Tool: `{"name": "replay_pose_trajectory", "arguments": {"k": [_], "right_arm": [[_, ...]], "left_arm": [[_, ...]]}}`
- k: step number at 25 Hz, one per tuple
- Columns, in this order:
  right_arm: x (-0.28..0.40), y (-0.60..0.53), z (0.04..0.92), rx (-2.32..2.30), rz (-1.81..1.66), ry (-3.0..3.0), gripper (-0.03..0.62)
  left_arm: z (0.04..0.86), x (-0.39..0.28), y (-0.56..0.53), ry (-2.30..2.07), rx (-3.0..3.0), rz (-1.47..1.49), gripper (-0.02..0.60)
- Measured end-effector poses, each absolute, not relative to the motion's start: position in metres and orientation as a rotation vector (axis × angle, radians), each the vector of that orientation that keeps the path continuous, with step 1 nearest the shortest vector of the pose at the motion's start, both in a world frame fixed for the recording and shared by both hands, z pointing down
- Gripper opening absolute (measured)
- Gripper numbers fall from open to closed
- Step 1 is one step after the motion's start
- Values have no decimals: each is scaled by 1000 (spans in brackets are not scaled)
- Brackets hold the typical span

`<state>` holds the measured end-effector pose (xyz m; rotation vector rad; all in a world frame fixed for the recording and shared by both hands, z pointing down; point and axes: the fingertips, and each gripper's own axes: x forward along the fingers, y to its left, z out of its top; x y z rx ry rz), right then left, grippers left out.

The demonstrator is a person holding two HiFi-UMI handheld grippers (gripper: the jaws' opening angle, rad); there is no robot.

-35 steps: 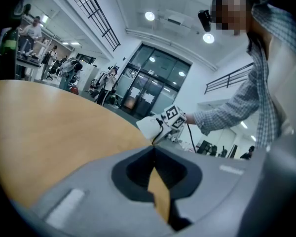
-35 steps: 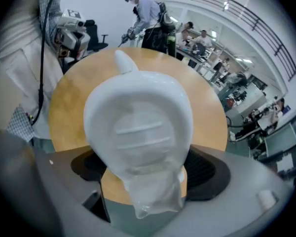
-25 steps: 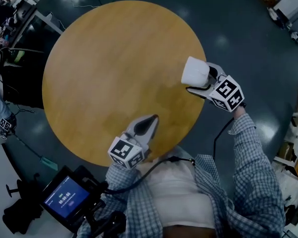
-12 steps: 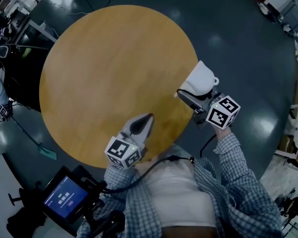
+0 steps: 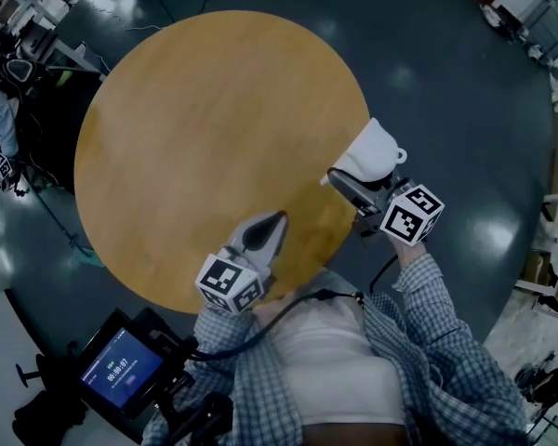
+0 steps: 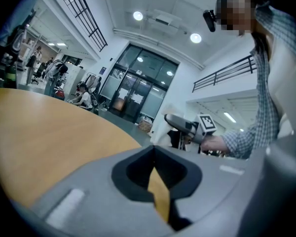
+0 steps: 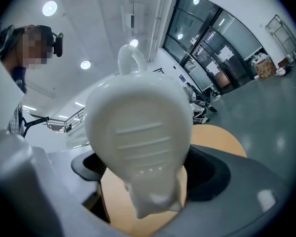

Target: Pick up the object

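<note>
Cup (image 5: 374, 150) pinched in right hand-held gripper (image 5: 344, 182) over table (image 5: 205, 128) rim; left hand-held gripper (image 5: 275, 221) pressed together, empty.

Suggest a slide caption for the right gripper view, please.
The right gripper, shut on a white cup, with the round wooden table beyond it.

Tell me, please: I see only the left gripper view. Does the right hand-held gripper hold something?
Observer: Yes. The right hand-held gripper is shut on a white cup, whose base faces that gripper's camera.
Operator: Where is the cup over the table?
Observer: In the head view it hangs at the right edge of the round table, partly over the dark floor.
Operator: Has it a handle?
Observer: Yes, a loop handle, on the side away from the jaws.
</note>
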<state>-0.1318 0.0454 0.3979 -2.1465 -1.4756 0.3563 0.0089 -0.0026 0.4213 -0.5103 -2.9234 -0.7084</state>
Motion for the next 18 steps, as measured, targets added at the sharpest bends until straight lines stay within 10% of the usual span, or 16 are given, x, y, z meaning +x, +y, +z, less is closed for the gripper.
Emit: {"name": "replay_pose_trajectory", "arguments": {"k": [18], "right_arm": [[-141, 42, 404, -2127, 358, -1498, 477]], "left_arm": [[423, 9, -2, -2914, -508, -698, -2]]}}
